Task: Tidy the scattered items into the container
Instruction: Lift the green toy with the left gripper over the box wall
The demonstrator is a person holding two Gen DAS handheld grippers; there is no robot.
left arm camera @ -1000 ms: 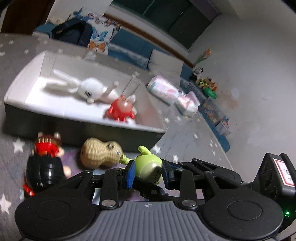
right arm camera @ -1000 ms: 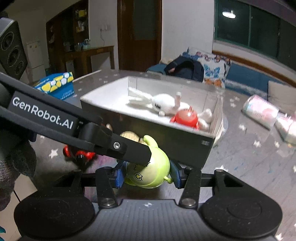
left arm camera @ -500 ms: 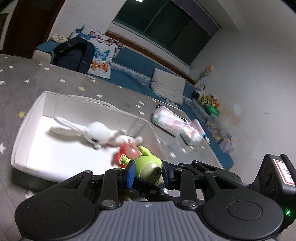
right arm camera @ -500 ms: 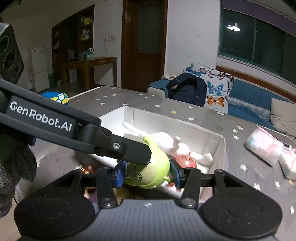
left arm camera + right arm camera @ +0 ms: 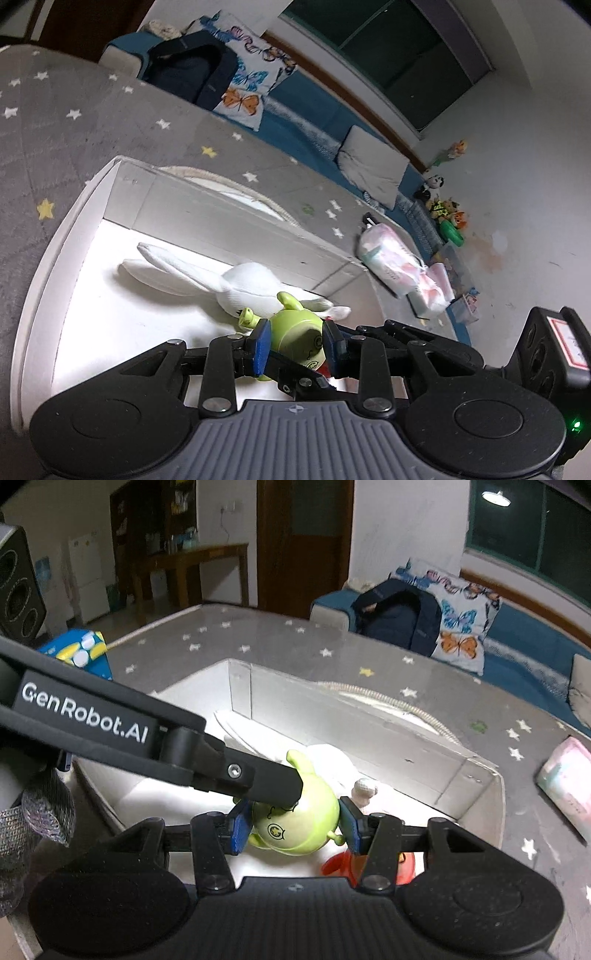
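We read "GenRobot.AI" in white lettering on the black arm of the left gripper (image 5: 269,794) where it crossed the right wrist view; a red-bordered label on the other unit at the right edge of the left wrist view was too blurred for us to read. A small round emblem marked the green toy (image 5: 295,825), but we could not make out its design.

Both grippers were clenched on that one toy. In the left wrist view the blue pads (image 5: 261,345) of the left gripper (image 5: 295,343) pressed its two sides, and in the right wrist view the right gripper (image 5: 293,827) squeezed it likewise, with a left fingertip lying across its top. We saw the toy held above the white floor of the container (image 5: 40,280), near the corner closest to the cameras.

Much was hidden. The white rabbit plush (image 5: 236,284) lay inside the container with its body partly behind the toy and its face out of sight. A red toy (image 5: 338,866) showed only as a sliver beneath the right gripper's finger. The near wall of the container was cut off by the gripper bodies in both views. At the left edge of the right wrist view we saw part of a gloved hand (image 5: 33,823).

The floor to the left of the rabbit lay bare. Outside, on the star-patterned grey surface (image 5: 55,122), lay a pink package (image 5: 395,262), well apart from the container.
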